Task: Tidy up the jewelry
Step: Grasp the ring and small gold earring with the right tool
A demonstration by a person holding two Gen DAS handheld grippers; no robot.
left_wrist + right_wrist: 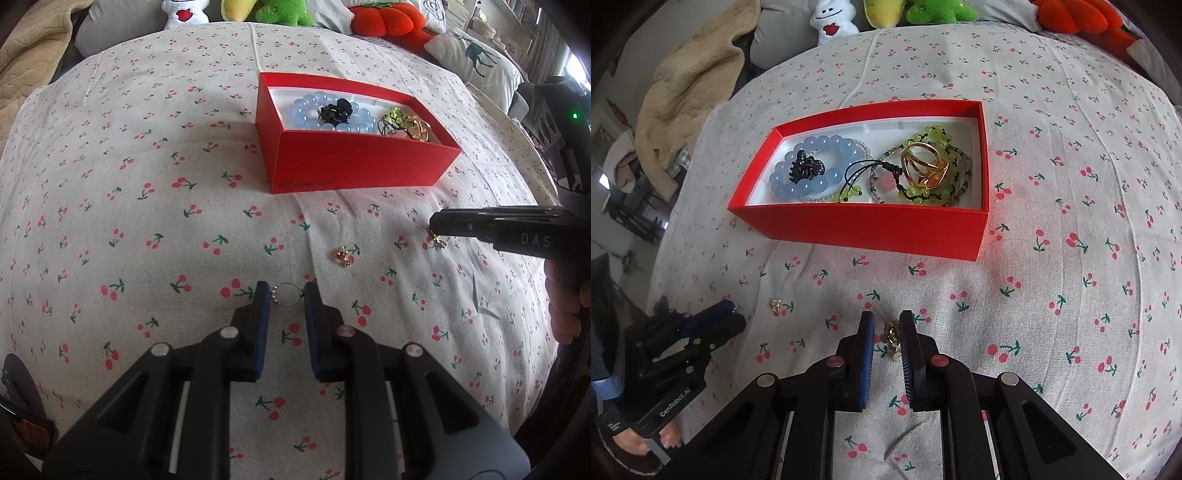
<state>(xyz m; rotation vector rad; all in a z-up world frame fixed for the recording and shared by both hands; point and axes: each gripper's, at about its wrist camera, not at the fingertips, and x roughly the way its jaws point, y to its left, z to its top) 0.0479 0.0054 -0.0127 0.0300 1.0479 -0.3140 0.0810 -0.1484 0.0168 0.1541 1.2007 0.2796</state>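
Red cardboard box (857, 225) sits on our cherry-print cloth (1071, 184), holding a blue bead bracelet (812, 173) and gold ring (925, 166); our left gripper (284, 293) is clamped on a small silver hoop (287, 293); our right gripper (886, 328) pinches a gold earring (892, 334) against the cloth; another gold earring (344, 255) lies loose between them

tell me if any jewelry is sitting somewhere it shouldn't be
One small gold earring lies loose on the cherry-print cloth, outside the red box that holds the rest. The left gripper pinches a thin ring, and the right gripper another gold earring.
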